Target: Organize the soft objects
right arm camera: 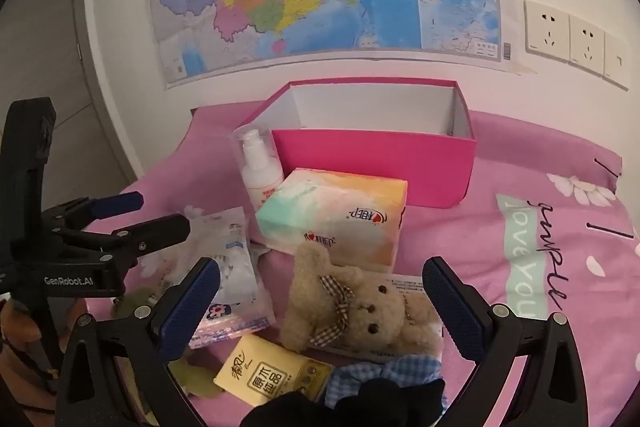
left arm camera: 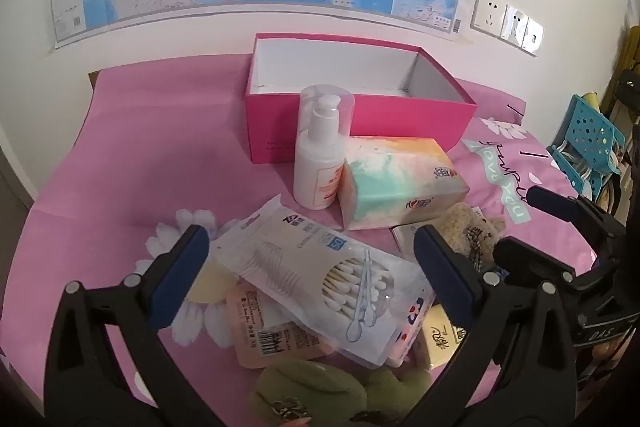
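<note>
Currently both grippers are spread wide, nothing held | right gripper [right arm camera: 320, 311] is poised over teddy bear [right arm camera: 356, 307], lower centre | pink box [right arm camera: 376, 163] waits upper centre | risk: leaflet [right arm camera: 404, 283] beneath could be pinched too.

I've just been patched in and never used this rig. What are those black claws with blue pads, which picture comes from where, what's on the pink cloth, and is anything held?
The claws are two hand-held grippers, each carrying a fisheye camera looking along its fingers. One picture is from the left gripper, one from the right gripper. Both are open and hold nothing. On the pink cloth stand an open pink box, a pump bottle and a tissue pack. Nearer lie a cotton swab bag between the left fingers and a teddy bear between the right fingers.
</note>
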